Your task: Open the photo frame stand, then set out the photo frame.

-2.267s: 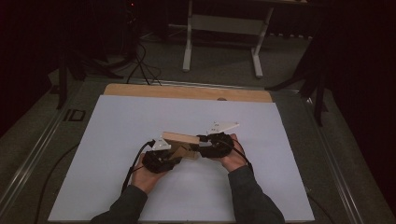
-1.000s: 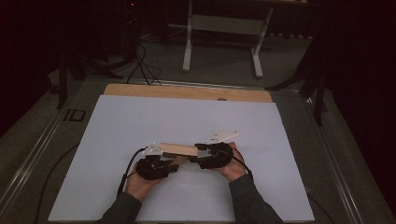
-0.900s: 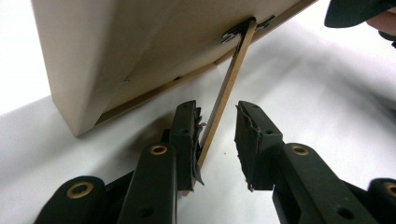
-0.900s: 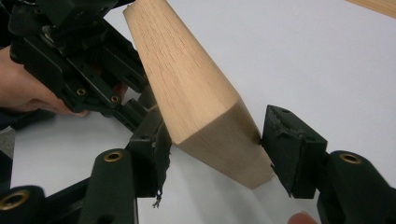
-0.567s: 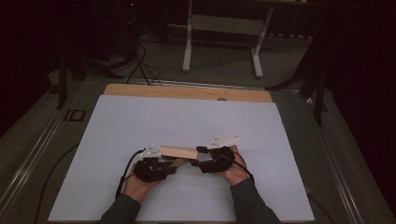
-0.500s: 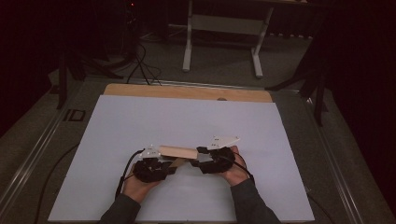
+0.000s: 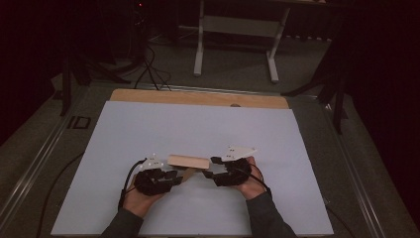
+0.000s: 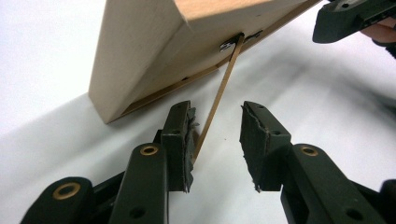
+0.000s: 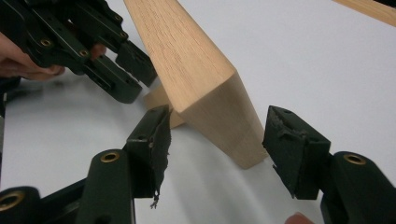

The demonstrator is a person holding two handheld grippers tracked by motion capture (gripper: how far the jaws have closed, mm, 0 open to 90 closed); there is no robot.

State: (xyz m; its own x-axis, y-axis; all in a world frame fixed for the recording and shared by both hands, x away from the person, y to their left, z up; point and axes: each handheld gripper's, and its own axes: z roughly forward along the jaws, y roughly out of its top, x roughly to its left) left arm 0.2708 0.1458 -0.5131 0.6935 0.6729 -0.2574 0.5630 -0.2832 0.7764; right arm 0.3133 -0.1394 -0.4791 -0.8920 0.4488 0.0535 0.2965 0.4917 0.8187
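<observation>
Place: I'm working in what looks like a lab or recording studio.
Table: a white sheet (image 7: 198, 129) covers my worktop, with a wooden strip (image 7: 198, 97) at its far edge.
Surroundings: dark drapes, cables (image 7: 148, 64) on grey carpet, a white table frame (image 7: 237, 29) beyond.

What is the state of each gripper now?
Left gripper: open, jaws just been opening, thin stand leg between them.
Right gripper: open around wooden frame.
</observation>
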